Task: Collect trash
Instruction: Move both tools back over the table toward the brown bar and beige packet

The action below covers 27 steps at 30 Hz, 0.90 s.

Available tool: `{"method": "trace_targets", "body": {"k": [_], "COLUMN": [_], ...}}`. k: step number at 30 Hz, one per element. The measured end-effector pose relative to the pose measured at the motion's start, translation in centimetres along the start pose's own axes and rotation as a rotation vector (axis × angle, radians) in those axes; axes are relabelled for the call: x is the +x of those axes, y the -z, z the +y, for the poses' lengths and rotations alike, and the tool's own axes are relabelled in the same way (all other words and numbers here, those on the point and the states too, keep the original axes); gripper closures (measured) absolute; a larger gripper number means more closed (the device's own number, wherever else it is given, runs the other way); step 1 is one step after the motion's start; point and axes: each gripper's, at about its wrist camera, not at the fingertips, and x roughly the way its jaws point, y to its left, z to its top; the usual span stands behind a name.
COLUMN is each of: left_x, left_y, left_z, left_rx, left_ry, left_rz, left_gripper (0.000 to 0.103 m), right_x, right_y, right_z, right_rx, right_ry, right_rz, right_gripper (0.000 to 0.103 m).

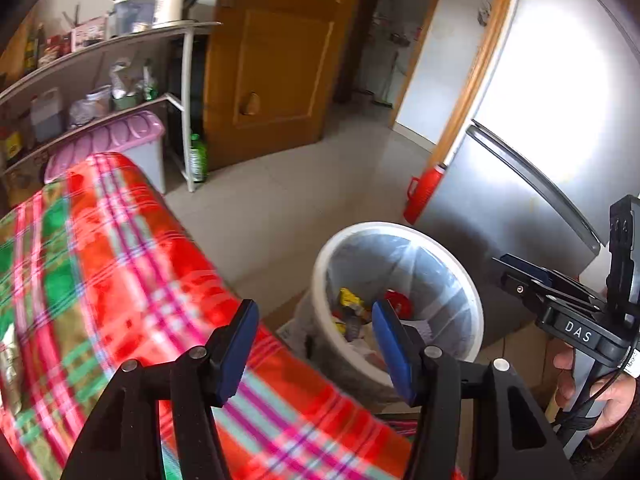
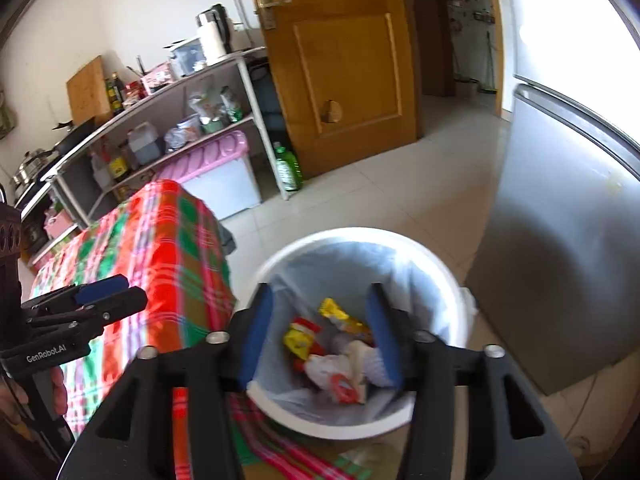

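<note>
Left tongs (image 2: pixel 106 294) read "GenRobot.AI"; right tongs (image 1: pixel 520 270), seemingly "DAS".

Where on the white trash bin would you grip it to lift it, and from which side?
Grip the white trash bin by its rim, coming from straight above. It stands upright with its mouth open upward, and the thin rim fits between open tongs. The far rim looks freest; the plaid-covered table crowds the left.

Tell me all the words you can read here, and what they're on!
"DAS": on the right claw, seen from the left camera.
"GenRobot.AI": on the left claw, seen from the right camera.
Too blurred to read: labels on the shelf bottles, the green bottle, and the wrappers in the bin.
</note>
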Motion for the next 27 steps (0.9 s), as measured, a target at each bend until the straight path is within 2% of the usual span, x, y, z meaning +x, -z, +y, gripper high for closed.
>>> {"method": "trace_targets", "body": {"k": [3,8,17,27], "left_x": [-2.1,-5.2,-10.0,-13.8], "left_y": [0.3,1.7,4.6,7.3], "left_z": [2.5,6.6,14.4,19.7], "left_rx": [-0.044,-0.092,-0.23,-0.339], "left_ry": [-0.026,-0.149,-0.229,-0.331], "left_rz": [-0.029,-0.059,-0.086,-0.119], "left_gripper": [0.044,0.042,0.042,0.042], "right_x": [0.4,1.4,4.0,6.1], "right_y": [0.0,0.3,0.9,1.4], "right_z": [2.0,5.5,12.8,20.3], "right_rx": [-0.021,-0.059,-0.135,-0.226], "right_ry": [-0.033,-0.085,-0.183,-0.258], "right_rz": [0.002,0.013,0.051,0.089], "right_gripper": [0.051,0.051,0.051,0.051]}}
